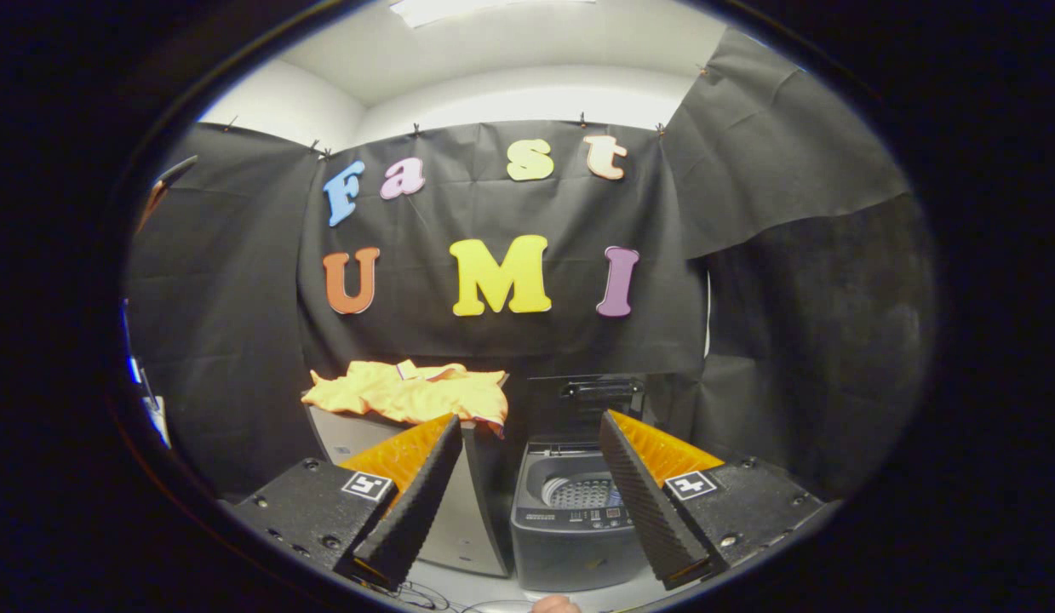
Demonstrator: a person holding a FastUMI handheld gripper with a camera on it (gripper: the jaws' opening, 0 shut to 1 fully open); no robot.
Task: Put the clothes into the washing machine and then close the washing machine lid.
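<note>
The gripper (531,434) is being held with fingers spread apart, nothing between them; beyond them, the washing machine (571,511) is standing with its lid (588,400) raised, clothes (412,393) lying on the cabinet (459,511) beside it

the crumpled orange cloth garment (412,393), showing a white and purple collar trim, is lying on the pale grey box-shaped cabinet (459,502); the dark grey plastic washing machine (570,528) is showing a silvery perforated drum (582,492).

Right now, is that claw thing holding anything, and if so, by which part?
Nothing is held. The gripper is open, its fingers spread with only air between them. The orange garment lies beyond them on a box, beside the open washing machine.
</note>
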